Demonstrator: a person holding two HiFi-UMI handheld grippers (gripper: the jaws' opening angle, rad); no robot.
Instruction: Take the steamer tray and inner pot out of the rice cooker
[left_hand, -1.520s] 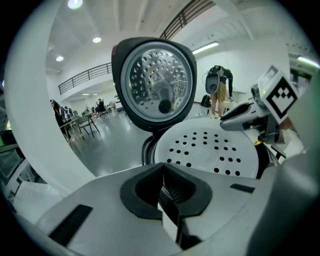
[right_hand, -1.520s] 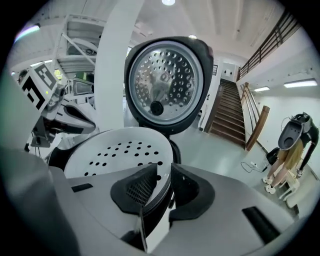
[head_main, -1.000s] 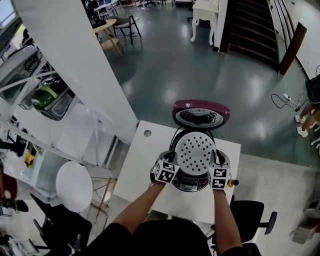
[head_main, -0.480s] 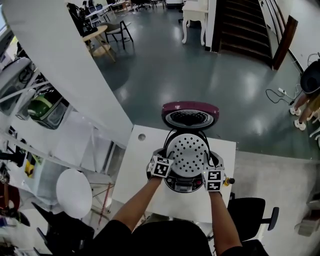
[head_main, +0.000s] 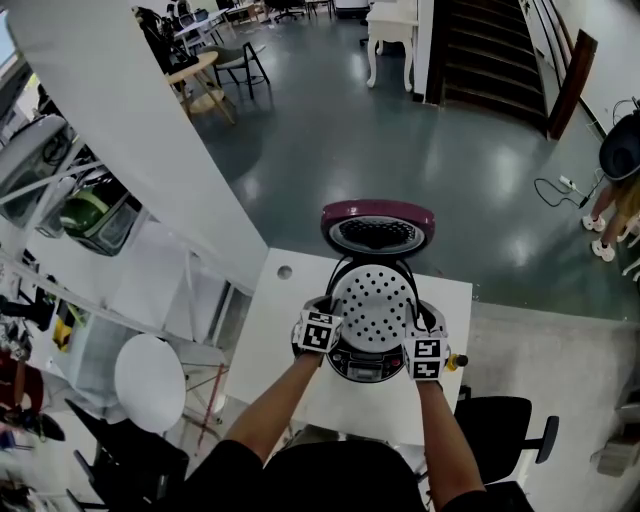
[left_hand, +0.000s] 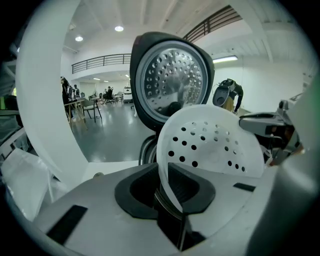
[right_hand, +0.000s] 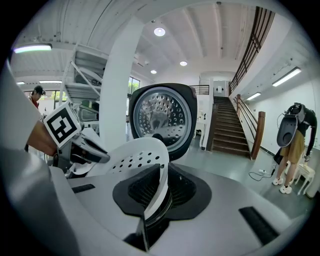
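Note:
A white perforated steamer tray (head_main: 373, 303) hangs tilted over the open rice cooker (head_main: 365, 366), whose maroon lid (head_main: 378, 228) stands up behind. My left gripper (head_main: 333, 314) has the tray's left rim (left_hand: 165, 170) between its jaws, which are closing and pinch it. My right gripper (head_main: 418, 327) is shut on the right rim (right_hand: 161, 185). Each gripper view shows the tray (left_hand: 210, 142) (right_hand: 132, 157) and the other gripper: the right one (left_hand: 265, 125), the left one (right_hand: 85, 150). The tray hides the inner pot.
The cooker stands on a white table (head_main: 275, 340) with a small round hole (head_main: 284, 271). A black chair (head_main: 500, 425) is at the table's near right, a round white stool (head_main: 150, 370) to the left. A person (head_main: 615, 205) stands far right, near a staircase (head_main: 490, 50).
Tray and both grippers keep almost the same place over the cooker; only the head view has shifted a little. No clear change in the grips shows.

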